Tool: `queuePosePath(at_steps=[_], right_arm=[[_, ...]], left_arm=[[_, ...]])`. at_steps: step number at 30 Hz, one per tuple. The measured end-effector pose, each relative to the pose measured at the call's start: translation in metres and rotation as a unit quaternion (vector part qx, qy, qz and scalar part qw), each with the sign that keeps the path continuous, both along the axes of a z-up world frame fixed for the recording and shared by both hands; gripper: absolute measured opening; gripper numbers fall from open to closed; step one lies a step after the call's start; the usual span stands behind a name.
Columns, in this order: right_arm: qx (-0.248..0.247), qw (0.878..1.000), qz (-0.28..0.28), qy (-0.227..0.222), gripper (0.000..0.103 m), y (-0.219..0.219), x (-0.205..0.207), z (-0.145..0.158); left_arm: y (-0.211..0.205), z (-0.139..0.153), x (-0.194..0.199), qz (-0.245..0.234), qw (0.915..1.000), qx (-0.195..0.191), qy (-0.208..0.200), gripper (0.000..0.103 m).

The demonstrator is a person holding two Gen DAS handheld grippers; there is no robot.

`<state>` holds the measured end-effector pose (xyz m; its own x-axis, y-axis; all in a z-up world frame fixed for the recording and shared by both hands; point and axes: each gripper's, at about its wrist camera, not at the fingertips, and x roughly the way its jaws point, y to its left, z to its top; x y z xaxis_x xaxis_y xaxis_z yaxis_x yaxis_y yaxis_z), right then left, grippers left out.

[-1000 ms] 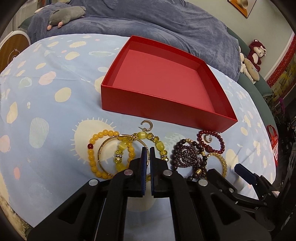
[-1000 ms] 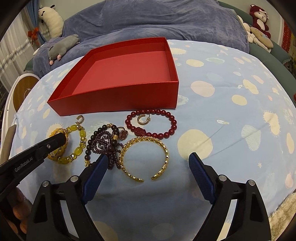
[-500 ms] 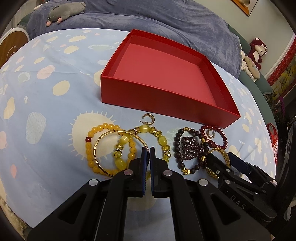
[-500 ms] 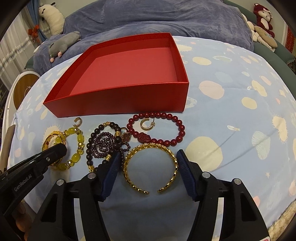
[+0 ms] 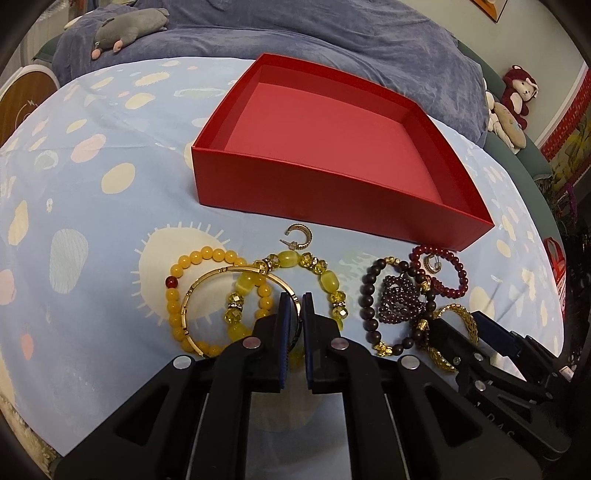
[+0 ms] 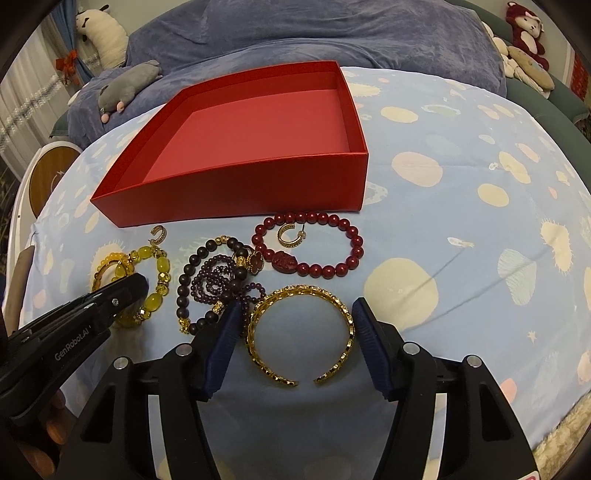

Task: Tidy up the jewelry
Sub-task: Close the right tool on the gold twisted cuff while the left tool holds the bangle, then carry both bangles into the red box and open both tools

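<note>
An empty red box [image 5: 332, 155] [image 6: 243, 155] sits on the blue patterned cloth. In front of it lie several bracelets and two gold hoop earrings [image 5: 299, 236] [image 6: 290, 234]. My left gripper [image 5: 295, 299] has its jaws nearly together around the rim of a thin gold bangle [image 5: 221, 275], among yellow bead bracelets [image 5: 177, 295]. My right gripper [image 6: 295, 310] is open and straddles a gold open cuff bracelet [image 6: 301, 295], its fingers just outside the cuff's sides. A dark bead and purple bead pile [image 6: 218, 280] and a red bead bracelet [image 6: 332, 240] lie close by.
A blue-grey blanket [image 6: 332, 33] with a grey plush toy [image 6: 125, 88] lies behind the box. More plush toys [image 5: 517, 96] sit at the far right. A round wooden item [image 6: 44, 177] stands off the left edge of the cloth.
My right gripper has moved forward and narrowed around the gold cuff. My left gripper has moved forward onto the gold bangle, its jaws staying nearly together.
</note>
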<state>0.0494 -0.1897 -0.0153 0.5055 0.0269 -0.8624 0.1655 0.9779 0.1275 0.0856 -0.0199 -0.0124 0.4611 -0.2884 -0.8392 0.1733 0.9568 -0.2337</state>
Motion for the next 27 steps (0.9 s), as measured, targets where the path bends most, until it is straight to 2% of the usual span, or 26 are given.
queuePosePath(at_steps=[10,27], right_arm=[[0.001,1.000,0.015,0.001,0.064,0.000,-0.007,-0.001],[-0.037,0.999,0.037,0.008,0.063,0.004,-0.015,-0.003]], left_arm=[[0.004,0.000,0.001,0.005,0.9999,-0.016,0.002,0.005],[0.007,-0.001,-0.003,0.006,0.9998,-0.020,0.006,0.005]])
